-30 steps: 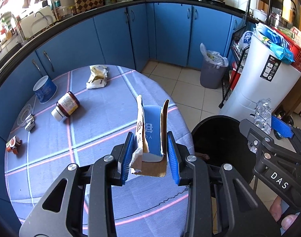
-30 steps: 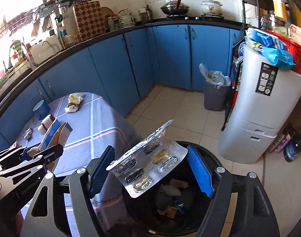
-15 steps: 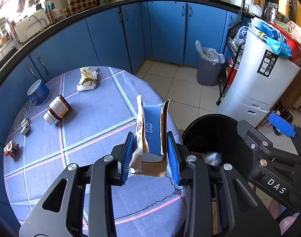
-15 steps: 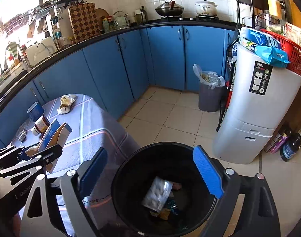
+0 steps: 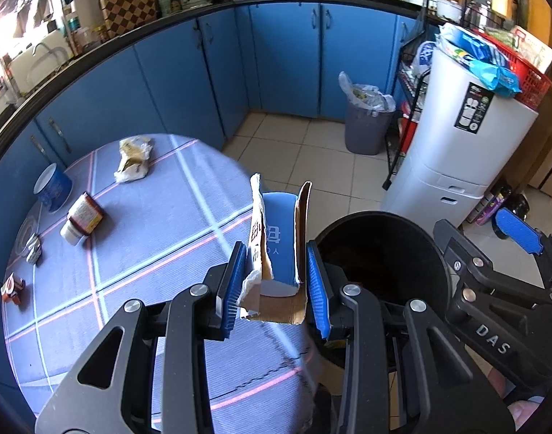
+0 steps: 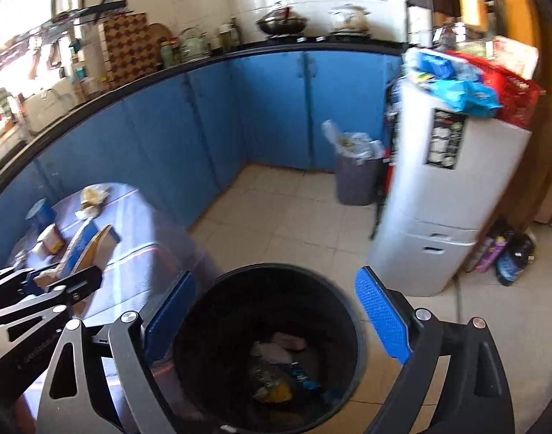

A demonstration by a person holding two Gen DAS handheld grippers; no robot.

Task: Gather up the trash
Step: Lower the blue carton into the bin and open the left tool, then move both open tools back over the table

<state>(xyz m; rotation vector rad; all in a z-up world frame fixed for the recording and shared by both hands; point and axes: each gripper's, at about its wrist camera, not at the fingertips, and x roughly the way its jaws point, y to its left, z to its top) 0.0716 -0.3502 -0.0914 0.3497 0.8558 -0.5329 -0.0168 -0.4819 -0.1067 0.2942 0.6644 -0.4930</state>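
Observation:
My left gripper (image 5: 272, 285) is shut on a torn blue and brown carton (image 5: 277, 249), held upright over the table's right edge beside the black trash bin (image 5: 426, 238). That carton (image 6: 84, 244) also shows at the left of the right wrist view. My right gripper (image 6: 276, 318) stands open and empty above the bin (image 6: 210, 303), which holds several scraps at its bottom. On the blue checked tablecloth (image 5: 149, 246) lie a crumpled wrapper (image 5: 133, 159), a jar on its side (image 5: 82, 218), a blue cup (image 5: 53, 188) and small bits at the left edge.
A white cabinet (image 5: 460, 155) topped with a red basket (image 5: 522, 68) stands right of the bin. A grey lined bin (image 5: 366, 123) sits by the blue cupboards (image 5: 286, 58). Bottles (image 6: 507, 253) stand on the tiled floor at the far right.
My right gripper opened and dropped the blister pack into the black bin, then swung slightly. The left gripper carried the carton a little toward the bin.

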